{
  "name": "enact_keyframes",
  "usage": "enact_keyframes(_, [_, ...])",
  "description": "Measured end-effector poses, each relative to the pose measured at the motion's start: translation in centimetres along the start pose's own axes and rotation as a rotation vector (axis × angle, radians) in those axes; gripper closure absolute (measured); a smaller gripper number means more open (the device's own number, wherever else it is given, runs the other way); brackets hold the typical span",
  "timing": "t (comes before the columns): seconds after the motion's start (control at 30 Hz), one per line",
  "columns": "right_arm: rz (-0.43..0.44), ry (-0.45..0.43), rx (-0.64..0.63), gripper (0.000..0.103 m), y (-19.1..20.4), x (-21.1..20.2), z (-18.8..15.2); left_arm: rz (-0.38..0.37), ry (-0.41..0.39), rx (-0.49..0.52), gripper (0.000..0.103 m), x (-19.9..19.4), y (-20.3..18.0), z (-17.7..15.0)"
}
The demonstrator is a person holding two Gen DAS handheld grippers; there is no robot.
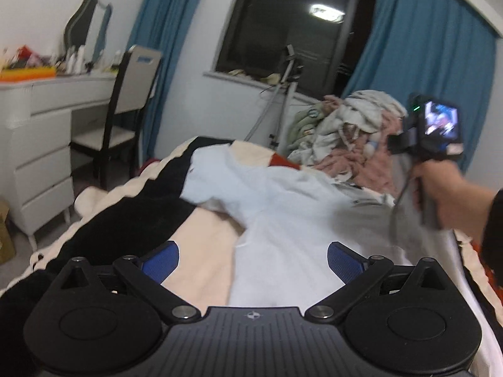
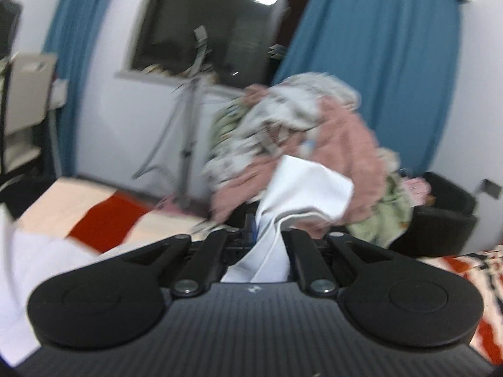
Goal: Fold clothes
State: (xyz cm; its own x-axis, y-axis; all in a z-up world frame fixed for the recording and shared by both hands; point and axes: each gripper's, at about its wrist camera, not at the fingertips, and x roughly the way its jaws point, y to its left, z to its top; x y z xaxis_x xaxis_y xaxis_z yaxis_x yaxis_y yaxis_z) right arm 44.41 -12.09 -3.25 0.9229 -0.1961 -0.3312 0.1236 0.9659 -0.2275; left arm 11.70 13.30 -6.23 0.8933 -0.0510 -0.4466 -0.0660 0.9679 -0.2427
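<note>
Left gripper (image 1: 253, 259): jaws spread wide, nothing between the blue pads (image 1: 160, 262), hovering over the white shirt (image 1: 283, 216).
Right gripper (image 2: 268, 238): jaws pinched tight on a fold of the white shirt, the cloth bunching up past the fingertips.
Right hand (image 1: 446, 194): grips its tool's handle at the shirt's right side.
White shirt: spread on the blanket (image 1: 201, 245) covering the bed.
Clothes pile (image 1: 349, 132): heaped beyond the shirt, near the blue curtain (image 1: 424, 72).
Far left: dresser (image 1: 41, 144) and chair (image 1: 125, 106).
</note>
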Motion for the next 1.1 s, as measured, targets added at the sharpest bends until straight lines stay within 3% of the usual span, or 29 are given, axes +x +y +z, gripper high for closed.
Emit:
enact_keyframes(0.13, [0.078,0.079,0.031,0.092,4.7,2.8,-2.9,0.007,0.056,-0.028,0.001,2.4,1.0,-0.7])
enact_keyframes(0.2, [0.15,0.12,0.064,0.052,5.4,4.0,-3.9,0.01,0.079,-0.036,0.001,3.5,1.1,-1.2])
enact_keyframes(0.23, [0.165,0.121,0.075,0.019,5.6,4.3,-4.1,0.007,0.09,-0.042,0.001,4.0,1.3,-1.4])
enact_keyframes(0.27, [0.181,0.119,0.09,0.008,5.4,3.8,-4.0,0.004,0.097,-0.046,0.001,4.3,1.3,-1.5])
enact_keyframes(0.4, [0.243,0.109,0.151,0.009,4.4,1.6,-3.8,-0.001,0.113,-0.046,0.001,5.4,0.9,-1.9])
enact_keyframes(0.5, [0.273,0.086,0.2,0.009,2.2,-2.4,-3.4,0.0,0.111,-0.02,0.001,5.5,0.2,-2.0])
enact_keyframes(0.7, [0.288,0.038,0.258,0.009,-4.3,-15.8,-5.1,-0.023,0.087,0.019,0.001,3.6,-1.3,-2.0])
enact_keyframes(1.0, [0.259,0.02,0.376,0.009,-12.0,-36.6,-14.0,-0.106,0.094,0.074,0.002,-2.4,-4.8,-3.7])
enact_keyframes(1.1, [0.218,0.01,0.388,0.009,-12.6,-40.6,-18.0,-0.125,0.096,0.131,0.002,-5.2,-6.4,-4.9])
